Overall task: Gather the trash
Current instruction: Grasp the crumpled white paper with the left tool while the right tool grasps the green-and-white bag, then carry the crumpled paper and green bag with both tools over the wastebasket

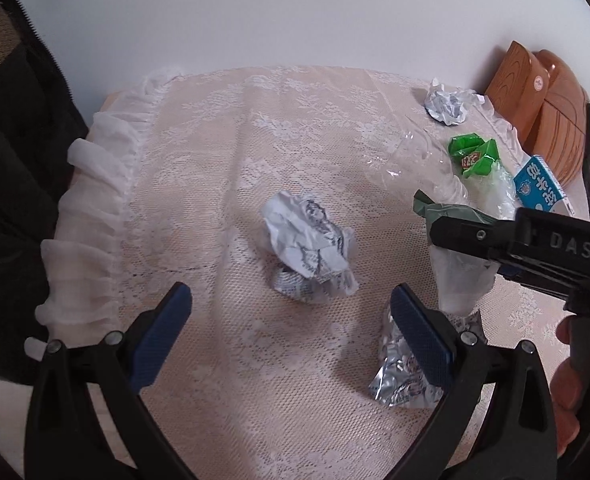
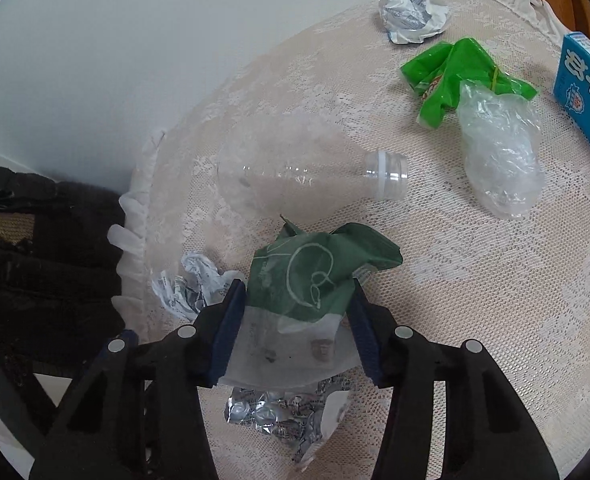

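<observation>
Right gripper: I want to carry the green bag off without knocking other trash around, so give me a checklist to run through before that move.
1. Grip: right gripper shut on the green bag, both pads on it. Ok.
2. Bag clear of the table: its white lower end hangs over the foil wrapper; contact cannot tell.
3. Bottle lies just beyond the bag, uncapped; touching or apart, cannot tell.
4. Left gripper open, holding nothing, aimed at the crumpled paper. Ok.
5. Grippers apart: the right one sits close to the left gripper's right finger. Not ok.
6. Trash bin to drop into: none in view. Cannot tell.
</observation>
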`<state>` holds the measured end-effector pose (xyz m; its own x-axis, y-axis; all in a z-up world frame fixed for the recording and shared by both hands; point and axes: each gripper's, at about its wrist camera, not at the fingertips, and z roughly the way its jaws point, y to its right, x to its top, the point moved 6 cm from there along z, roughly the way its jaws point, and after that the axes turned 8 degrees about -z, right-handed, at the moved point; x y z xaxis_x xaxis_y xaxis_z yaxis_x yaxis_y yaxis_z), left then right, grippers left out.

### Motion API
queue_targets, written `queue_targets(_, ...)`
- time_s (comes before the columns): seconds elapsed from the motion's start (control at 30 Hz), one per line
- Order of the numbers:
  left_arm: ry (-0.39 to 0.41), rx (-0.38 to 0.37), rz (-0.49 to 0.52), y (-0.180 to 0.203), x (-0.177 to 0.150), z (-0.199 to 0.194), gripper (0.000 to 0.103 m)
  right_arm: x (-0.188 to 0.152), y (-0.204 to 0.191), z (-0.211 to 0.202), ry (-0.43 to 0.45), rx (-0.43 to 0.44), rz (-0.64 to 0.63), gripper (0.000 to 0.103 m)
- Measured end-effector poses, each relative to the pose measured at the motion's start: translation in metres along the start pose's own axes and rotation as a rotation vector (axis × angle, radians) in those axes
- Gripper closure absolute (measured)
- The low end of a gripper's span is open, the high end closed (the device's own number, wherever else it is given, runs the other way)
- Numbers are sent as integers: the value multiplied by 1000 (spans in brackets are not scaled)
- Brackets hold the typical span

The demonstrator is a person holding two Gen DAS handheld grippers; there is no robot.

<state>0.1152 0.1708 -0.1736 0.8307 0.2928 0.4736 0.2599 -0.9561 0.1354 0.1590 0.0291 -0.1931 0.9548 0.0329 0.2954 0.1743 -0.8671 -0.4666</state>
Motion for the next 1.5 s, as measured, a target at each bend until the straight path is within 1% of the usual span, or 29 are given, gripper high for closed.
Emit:
queue_targets(0.1, -11, 13, 18, 8, 9, 19, 8, -1, 9, -13, 11, 11, 28, 51)
queue_targets(0.2, -31, 17, 12, 13, 17, 36, 8, -5, 19, -31, 32, -4, 39, 51)
queue_targets(0.3, -49, 32, 1, 14, 20, 49, 13, -11, 31, -50, 52, -14, 50, 51)
queue_targets(0.37, -62, 38, -2, 13, 21, 54, 23, -16, 38, -60, 63, -37, 42, 51)
queue_targets(0.4, -68, 37, -8, 12, 21, 56, 25, -18, 41, -66, 70, -54, 37, 51)
queue_targets(0.43, -75, 34, -16, 11, 22, 58, 31, -20, 43, -71, 76, -64, 35, 51)
queue_targets(0.47, -71, 39, -19, 10, 22, 58, 34, -22, 47, -76, 81, -73, 34, 51)
queue_targets(0.5, -68, 47, -15, 10, 22, 59, 37, -25, 51, -81, 87, -83, 35, 51)
queue_targets(0.57, -60, 84, 13, 11, 22, 59, 49, -30, 58, -82, 90, -95, 43, 51)
queue_targets(0.6, -64, 89, 18, 12, 21, 58, 50, -33, 62, -83, 87, -98, 48, 51)
queue_targets(0.67, -64, 90, 7, 11, 21, 53, 54, -38, 69, -82, 83, -94, 66, 51)
queue_targets(0.73, -49, 101, 11, 10, 22, 41, 55, -42, 74, -84, 87, -93, 65, 51)
queue_targets(0.9, 14, 159, 49, 8, 17, -8, 55, -56, 77, -99, 108, -97, 20, 51)
queue_targets(0.97, 30, 159, 46, 10, 11, -30, 55, -68, 81, -111, 116, -114, -9, 51)
queue_targets(1.07, 36, 122, 50, 24, -7, -60, 55, -91, 91, -130, 117, -151, -44, 51)
queue_targets(1.13, 34, 82, 63, 42, -24, -76, 55, -110, 100, -144, 116, -176, -52, 51)
queue_targets(1.2, 23, 36, 79, 67, -42, -86, 55, -131, 113, -159, 114, -186, -33, 51)
queue_targets(1.27, -3, -38, 107, 98, -64, -92, 55, -149, 127, -171, 115, -211, -18, 51)
queue_targets(1.3, -16, -68, 125, 114, -75, -94, 55, -163, 136, -179, 115, -236, -8, 51)
queue_targets(1.4, -61, -150, 218, 169, -111, -96, 55, -191, 154, -197, 122, -290, 19, 51)
queue_targets(1.5, -95, -209, 334, 221, -145, -99, 55, -221, 176, -221, 142, -332, 75, 51)
